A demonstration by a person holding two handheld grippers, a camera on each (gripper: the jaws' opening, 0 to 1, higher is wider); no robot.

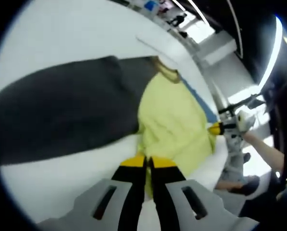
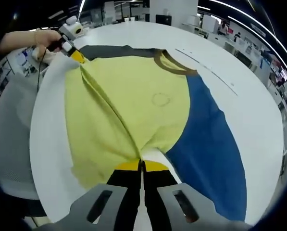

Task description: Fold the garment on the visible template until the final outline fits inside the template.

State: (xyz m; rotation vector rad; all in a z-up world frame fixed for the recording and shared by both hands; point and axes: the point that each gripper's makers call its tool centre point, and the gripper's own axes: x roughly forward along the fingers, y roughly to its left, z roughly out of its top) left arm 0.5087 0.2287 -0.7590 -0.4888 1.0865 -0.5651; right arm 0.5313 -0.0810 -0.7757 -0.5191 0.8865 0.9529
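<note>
The T-shirt point(image 2: 129, 110) lies spread on the white counter point(image 2: 239, 62): a yellow body, a brown collar point(image 2: 174, 66), one blue sleeve point(image 2: 208, 144) and one dark grey sleeve point(image 1: 61, 115). In the right gripper view a raised crease runs through the yellow cloth from the far edge down to the near hem, and a faint ring mark sits mid-chest.

The right gripper point(image 2: 142, 166) has its yellow-tipped jaws pressed together on the shirt's near hem, with cloth pinched between them. The left gripper point(image 1: 147, 162) likewise has its jaws closed, nipping the edge of the yellow cloth beside the grey sleeve. Each gripper also appears small at the far side of the other's view, where a hand point(image 2: 47, 38) wraps the left gripper's handle.

The grey sleeve is mostly hidden behind the yellow body in the right gripper view. No template outline can be made out under the shirt; only thin lines point(image 2: 205, 65) show on the counter past the collar. Beyond the counter, the room is blurred and overexposed.
</note>
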